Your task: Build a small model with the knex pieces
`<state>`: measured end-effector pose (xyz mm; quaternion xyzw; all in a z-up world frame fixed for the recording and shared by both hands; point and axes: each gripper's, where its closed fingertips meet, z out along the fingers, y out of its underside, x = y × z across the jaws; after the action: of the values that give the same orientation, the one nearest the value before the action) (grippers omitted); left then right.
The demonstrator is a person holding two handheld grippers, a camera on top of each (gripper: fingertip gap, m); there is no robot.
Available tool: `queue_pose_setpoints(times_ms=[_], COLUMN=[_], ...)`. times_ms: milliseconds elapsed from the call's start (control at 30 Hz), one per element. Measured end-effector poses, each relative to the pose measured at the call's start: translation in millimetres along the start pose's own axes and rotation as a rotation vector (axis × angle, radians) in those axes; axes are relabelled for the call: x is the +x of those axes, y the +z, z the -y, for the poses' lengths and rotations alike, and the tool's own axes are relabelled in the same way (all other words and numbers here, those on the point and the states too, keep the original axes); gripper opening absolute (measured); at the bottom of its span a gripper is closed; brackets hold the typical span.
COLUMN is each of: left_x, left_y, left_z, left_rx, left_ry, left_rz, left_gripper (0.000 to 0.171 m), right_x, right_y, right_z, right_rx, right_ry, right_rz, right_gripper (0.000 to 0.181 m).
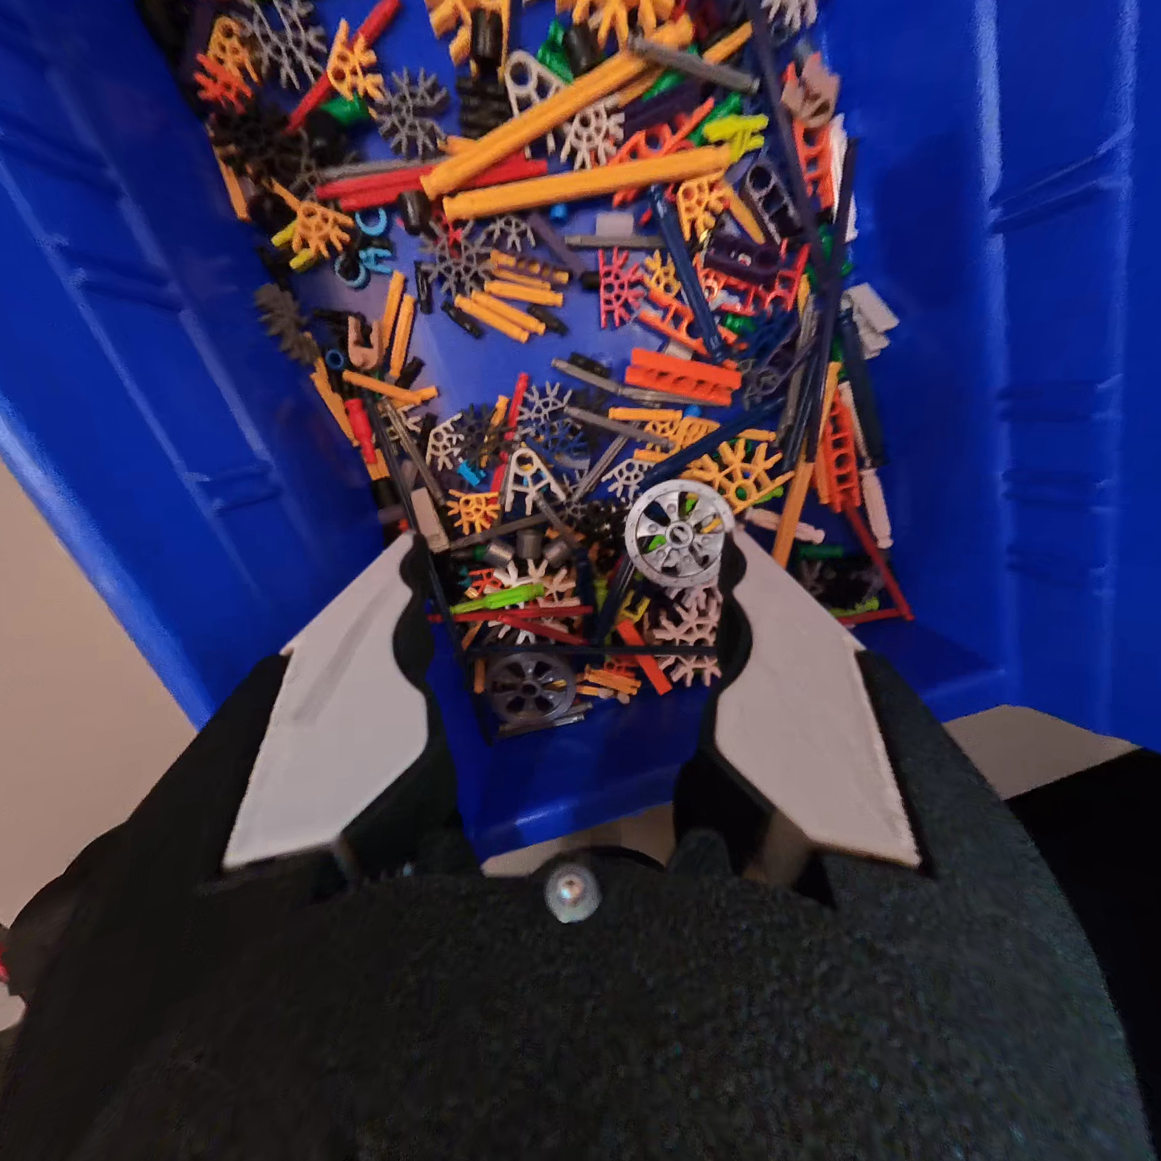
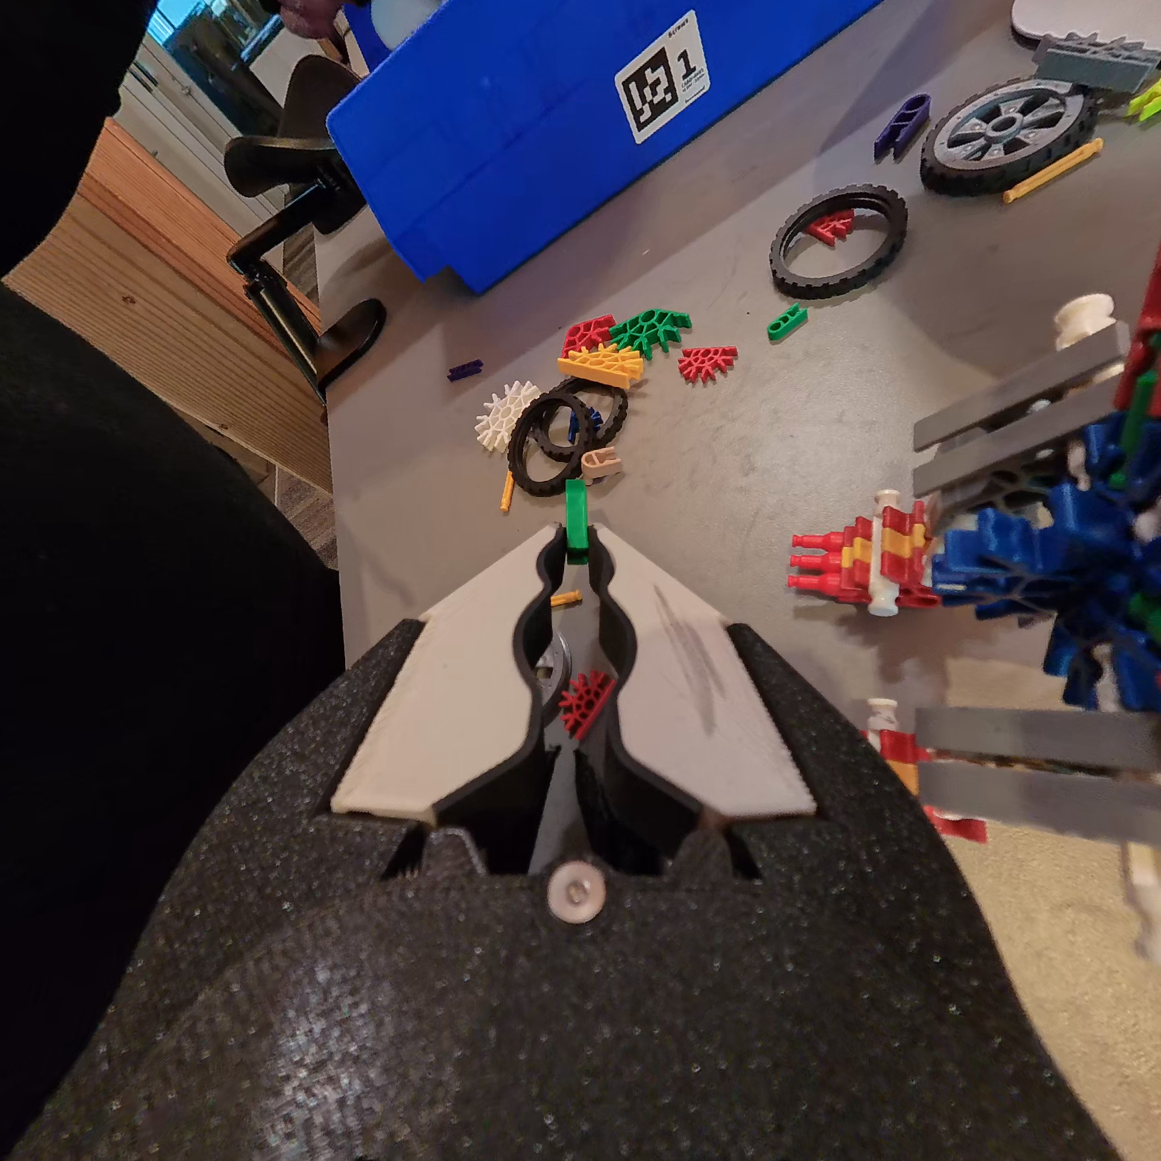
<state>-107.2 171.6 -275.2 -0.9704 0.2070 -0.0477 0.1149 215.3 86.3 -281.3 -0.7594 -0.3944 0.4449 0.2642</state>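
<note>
Construction-toy parts, counted by view. Left wrist view: one blue plastic bin [image 1: 157, 377] holds a dense heap of mixed rods and snowflake-shaped connectors; two spoked wheel hubs lie in it, a silver hub [image 1: 680, 537] touching the inner edge of one fingertip and a dark grey hub [image 1: 529, 686] nearer the bin's front wall. The left gripper [image 1: 568, 553] is spread wide over the heap, grasping nothing. Right wrist view: the right gripper [image 2: 577, 534] is nearly closed, pinching one short green piece [image 2: 576, 512] by its near end above the grey table [image 2: 785, 440]. On the table lie three loose black tyres, two of them overlapping [image 2: 562, 440] and one apart [image 2: 839, 242], one tyred wheel [image 2: 1011, 135], and a partly built blue-and-red model [image 2: 1036, 565]. The bin, seen from outside [image 2: 502, 138], bears a white label.
</note>
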Motion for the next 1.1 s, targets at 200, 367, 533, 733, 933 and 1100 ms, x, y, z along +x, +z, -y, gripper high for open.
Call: queue_pose_setpoints(times_ms=[200,367,533,733,933,1100], left_x=[-12.1,-29.3,-49.8,-61.1,-66.6,-65.2], left_y=[5.6,17.7,26.9,35.7,39.8,38.8], left_z=[13.7,38.9,51.0,49.5,46.2,47.4], left_rx=[0.029,0.033,-0.014,-0.073,-0.123,-0.108], left_ry=[0.064,0.163,0.243,0.275,0.264,0.272], left_rz=[0.106,0.239,0.37,0.423,0.431,0.432], left_gripper=[0.075,0.041,0.023,0.011,0.008,0.0], right_x=[-0.3,-1.0,-1.5,-2.5,-3.8,-5.1], right_y=[-0.4,-1.2,-3.2,-5.7,-7.8,-9.3], right_z=[0.5,1.3,3.4,6.1,8.1,9.4], right_rx=[0.004,0.011,0.03,0.054,0.072,0.086], right_ry=[-0.002,-0.006,-0.01,-0.012,-0.015,-0.02], right_rz=[0.001,0.002,0.003,0.009,0.016,0.023], right_gripper=[0.006,0.006,0.006,0.006,0.006,0.006])
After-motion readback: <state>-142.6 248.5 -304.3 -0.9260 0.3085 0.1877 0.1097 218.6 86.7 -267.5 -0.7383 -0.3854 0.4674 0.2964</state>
